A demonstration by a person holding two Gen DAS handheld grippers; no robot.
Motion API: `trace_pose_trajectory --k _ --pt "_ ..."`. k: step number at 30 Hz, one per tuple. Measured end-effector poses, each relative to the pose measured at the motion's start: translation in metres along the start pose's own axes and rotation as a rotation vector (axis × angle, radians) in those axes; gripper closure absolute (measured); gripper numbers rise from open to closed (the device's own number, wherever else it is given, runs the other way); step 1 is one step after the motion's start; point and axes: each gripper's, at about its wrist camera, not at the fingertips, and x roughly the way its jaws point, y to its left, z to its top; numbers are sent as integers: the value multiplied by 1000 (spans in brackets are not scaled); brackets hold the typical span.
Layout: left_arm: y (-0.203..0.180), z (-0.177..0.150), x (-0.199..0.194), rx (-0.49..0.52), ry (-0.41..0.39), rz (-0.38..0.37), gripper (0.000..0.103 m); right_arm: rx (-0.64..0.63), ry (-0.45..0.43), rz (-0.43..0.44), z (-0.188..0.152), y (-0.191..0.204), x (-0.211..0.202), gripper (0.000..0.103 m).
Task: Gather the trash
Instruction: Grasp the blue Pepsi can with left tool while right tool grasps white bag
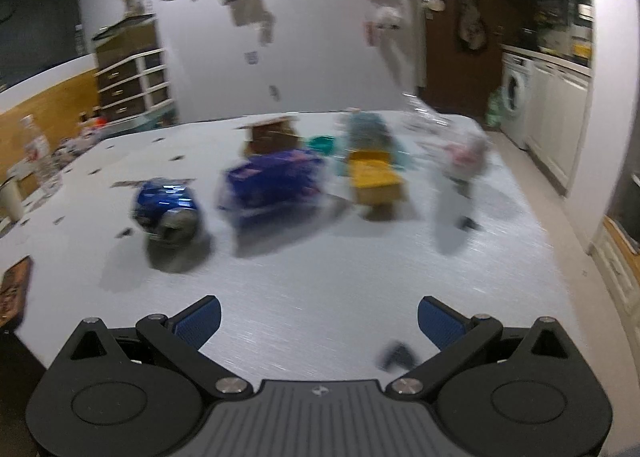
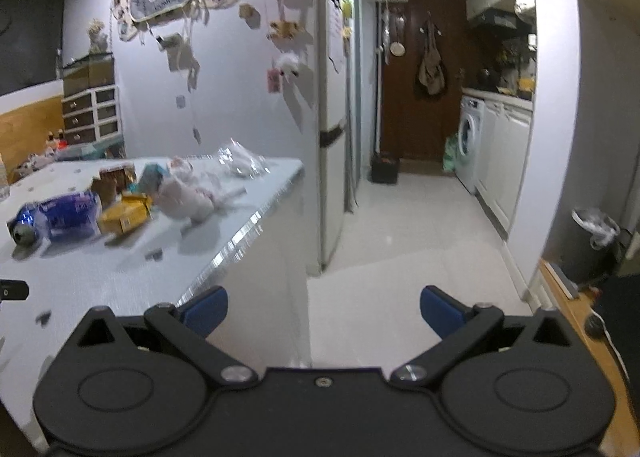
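On the white table (image 1: pixel 320 265), a crushed blue can (image 1: pixel 168 213) lies well ahead of the left gripper (image 1: pixel 319 323), left of its spread, empty fingers. Beside the table's edge, the right gripper (image 2: pixel 323 311) also gapes wide, holding nothing.

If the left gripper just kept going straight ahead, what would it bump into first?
Probably the purple-blue packet, roughly centred ahead of the open left gripper. Bare table lies between them; the blue can sits off to the left. Blur makes depth uncertain.

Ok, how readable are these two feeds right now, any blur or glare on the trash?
Left wrist view: heavy motion blur smears the blue can, purple packet and yellow box; only the open left gripper is sharp. Right wrist view: steadier, dim, mild blur on the trash, glare along the table edge; the right gripper is sharp and open.
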Motion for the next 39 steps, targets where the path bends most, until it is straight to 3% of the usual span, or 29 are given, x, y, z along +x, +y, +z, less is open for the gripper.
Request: trace_pose_trajectory --k 5,8,11,14,21,27,29,32,39 --pt "52 22 15 -102 -12 94 0 11 -42 61 23 18 22 0" --pt "78 33 26 -151 -18 112 0 14 -55 86 36 29 36 0" --pt "105 40 39 -223 -25 64 0 4 -72 112 47 42 48 0" --pt "132 44 51 -342 -59 -38 0 -8 -102 157 58 53 62 0" --pt "177 50 92 -547 -71 -100 0 105 -93 268 96 68 108 0" --pt "212 36 133 -809 -39 -219 2 296 97 288 118 81 174 0" --pt "216 30 144 -865 -33 -260 6 377 171 297 116 84 198 9" --pt "217 24 157 -906 -26 -313 8 437 255 297 111 92 230 23" --pt "217 26 171 -932 -52 -365 20 467 388 314 92 106 263 37"
